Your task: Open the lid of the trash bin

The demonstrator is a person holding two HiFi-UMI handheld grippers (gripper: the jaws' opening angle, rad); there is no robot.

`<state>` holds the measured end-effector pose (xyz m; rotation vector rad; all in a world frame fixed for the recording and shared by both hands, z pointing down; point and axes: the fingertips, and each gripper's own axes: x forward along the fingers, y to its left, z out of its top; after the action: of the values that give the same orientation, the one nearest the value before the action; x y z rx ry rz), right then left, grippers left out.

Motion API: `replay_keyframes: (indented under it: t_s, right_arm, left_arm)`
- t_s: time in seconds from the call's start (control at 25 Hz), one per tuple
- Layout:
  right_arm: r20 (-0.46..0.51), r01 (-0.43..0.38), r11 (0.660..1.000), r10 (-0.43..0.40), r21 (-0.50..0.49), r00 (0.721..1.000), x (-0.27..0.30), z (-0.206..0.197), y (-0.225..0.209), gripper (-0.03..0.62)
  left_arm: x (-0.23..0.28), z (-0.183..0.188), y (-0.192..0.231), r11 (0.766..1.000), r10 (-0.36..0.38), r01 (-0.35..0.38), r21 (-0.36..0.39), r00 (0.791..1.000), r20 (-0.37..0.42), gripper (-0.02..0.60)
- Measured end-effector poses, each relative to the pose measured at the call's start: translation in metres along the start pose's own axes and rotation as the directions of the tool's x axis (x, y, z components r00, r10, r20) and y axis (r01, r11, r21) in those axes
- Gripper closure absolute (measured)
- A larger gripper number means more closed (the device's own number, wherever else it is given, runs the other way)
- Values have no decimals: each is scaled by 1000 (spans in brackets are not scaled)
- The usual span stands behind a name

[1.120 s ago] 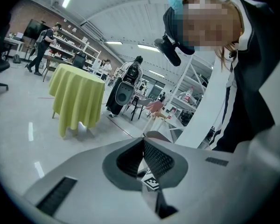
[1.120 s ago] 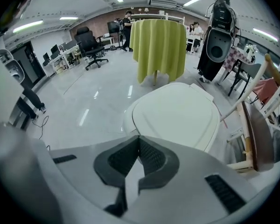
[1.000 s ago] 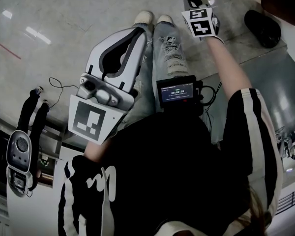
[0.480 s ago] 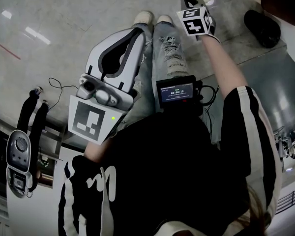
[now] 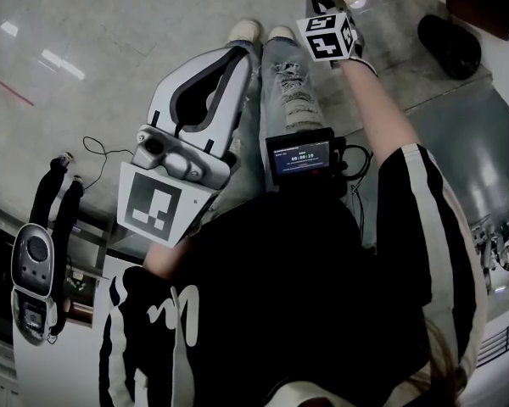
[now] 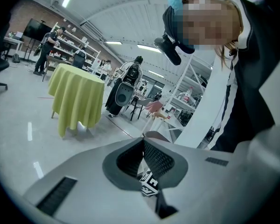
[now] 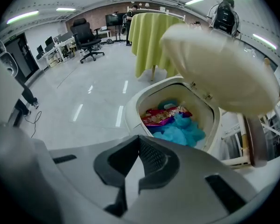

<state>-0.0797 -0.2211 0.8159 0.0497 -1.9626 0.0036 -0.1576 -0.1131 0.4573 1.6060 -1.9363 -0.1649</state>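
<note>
Right hand-held gripper, jaws pressed together and empty, points at the trash bin on the floor. Its lid stands raised, exposing rubbish; opening appears essentially complete. Left hand-held gripper, likewise closed, hangs idle.

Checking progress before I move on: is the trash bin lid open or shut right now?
Open. The lid is tilted up off the trash bin, and blue waste shows inside.

Glossy grey floor, on it the open cream trash bin and a yellow-green-draped table.
</note>
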Motion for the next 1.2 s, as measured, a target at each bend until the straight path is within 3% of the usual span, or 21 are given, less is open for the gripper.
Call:
replay_keyframes:
  t_s: [0.8, 1.2]
  right_arm:
    - [-79, -64, 994, 71, 93, 994, 2, 1, -5, 589]
    - [-81, -69, 994, 76, 82, 994, 0, 0, -8, 589]
  left_arm:
    - [-1, 5, -7, 1000, -15, 15, 25, 1000, 11, 574]
    - [0, 7, -9, 1000, -17, 17, 22, 1000, 25, 574]
